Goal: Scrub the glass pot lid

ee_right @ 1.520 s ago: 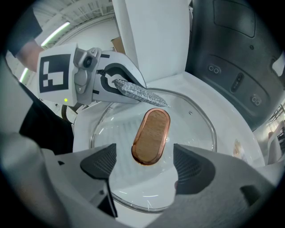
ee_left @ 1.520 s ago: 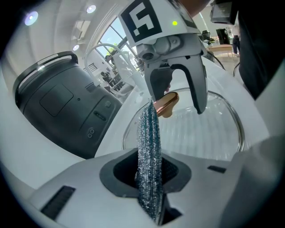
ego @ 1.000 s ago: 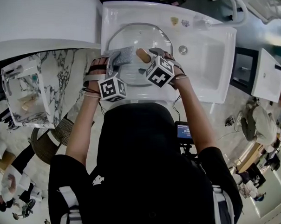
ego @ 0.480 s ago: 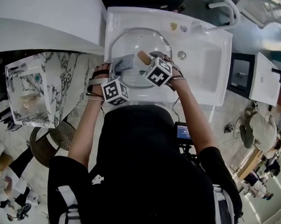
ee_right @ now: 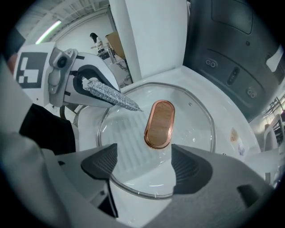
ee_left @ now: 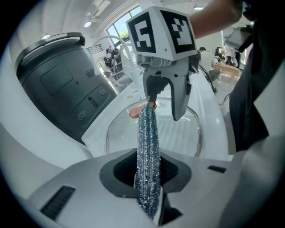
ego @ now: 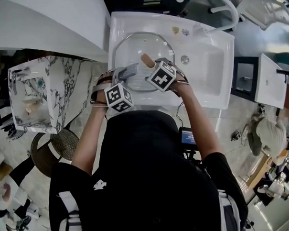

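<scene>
Clamping the glittery scrub cloth (ee_left: 148, 147), my left gripper (ee_left: 149, 176) holds the cloth's tip just beside the copper handle (ee_right: 159, 123). My right gripper (ee_right: 144, 165) stands open and empty over the glass pot lid (ee_right: 196, 133), which lies flat in the white sink (ego: 214, 71).

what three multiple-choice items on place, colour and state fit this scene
1. Where does the round clear glass pot lid lie? A in the white sink B on a stove C on a chair
2. What colour is the oval lid handle? A green B copper-brown C black
3. How is the right hand-held gripper? A shut on the handle B shut on a spoon C open, empty
Answers: A, the basin surrounds it; B, its top shows copper-brown; C, its jaws stand apart above the lid.
</scene>
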